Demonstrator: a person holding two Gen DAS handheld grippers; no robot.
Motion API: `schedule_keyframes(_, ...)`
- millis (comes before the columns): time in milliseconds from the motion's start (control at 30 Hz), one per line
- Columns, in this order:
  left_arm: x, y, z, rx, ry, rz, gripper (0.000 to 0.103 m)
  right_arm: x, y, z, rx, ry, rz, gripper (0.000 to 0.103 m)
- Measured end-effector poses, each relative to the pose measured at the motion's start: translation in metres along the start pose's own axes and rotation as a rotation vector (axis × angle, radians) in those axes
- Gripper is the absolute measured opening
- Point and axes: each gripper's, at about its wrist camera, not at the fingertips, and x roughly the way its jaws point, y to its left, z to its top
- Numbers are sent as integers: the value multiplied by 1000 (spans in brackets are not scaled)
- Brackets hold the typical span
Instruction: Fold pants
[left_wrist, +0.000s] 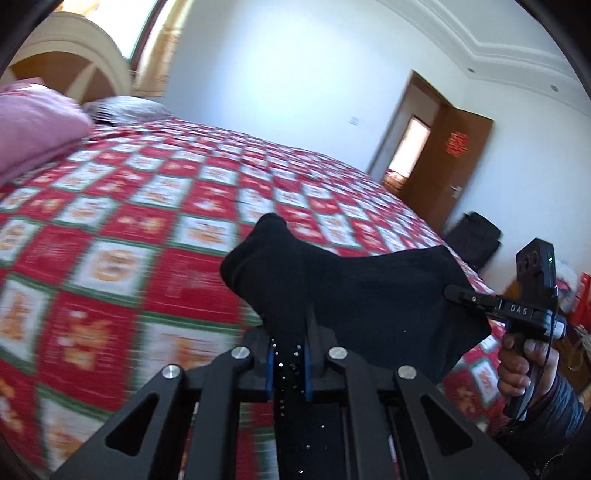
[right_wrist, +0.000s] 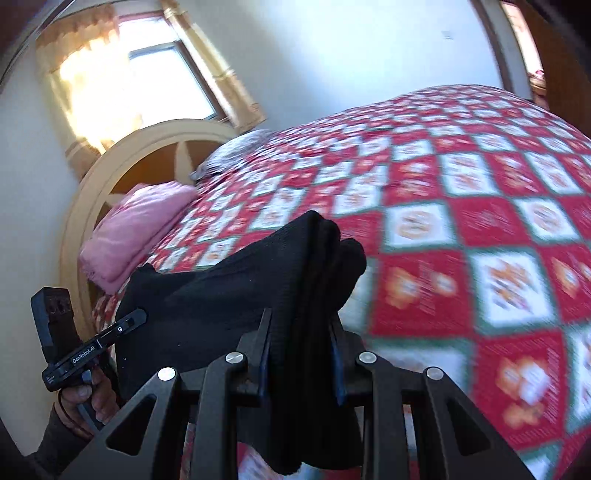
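Note:
Black pants (left_wrist: 332, 280) hang stretched between my two grippers, lifted above the bed. My left gripper (left_wrist: 290, 332) is shut on one bunched end of the cloth. My right gripper (right_wrist: 301, 325) is shut on the other end of the pants (right_wrist: 258, 280), with cloth hanging down between its fingers. The right gripper also shows in the left wrist view (left_wrist: 465, 293), clamped on the cloth's edge. The left gripper shows in the right wrist view (right_wrist: 129, 321), also clamped on the cloth.
A red, white and green checked quilt (left_wrist: 147, 221) covers the bed (right_wrist: 480, 221). A pink folded blanket (right_wrist: 136, 229) and a grey pillow (right_wrist: 236, 151) lie by the cream headboard (right_wrist: 110, 173). An open brown door (left_wrist: 450, 166) and a dark bag (left_wrist: 476, 240) stand beyond the bed.

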Motion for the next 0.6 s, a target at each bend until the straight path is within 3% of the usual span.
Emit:
schedule_keyframes(267,-21,65,4,-51,-60,176,12,84,72,15,-117,76,86,27)
schedule_keyframes(433,-5,94,-8,-98,-18,207,14,119,89,11,-146,115,63,27)
schedule_keyframes(500,2,100,-14,-114,1,215,22,130,86,9,-133,138,51,27)
schedule_keyframes(567,6,109,-21,-142,3,252,48,138,79,6,-125,160,23,28)
schedule_keyframes(600,5,113,-22,-152,-5,267,54,139,74,4,-112,167,21,29)
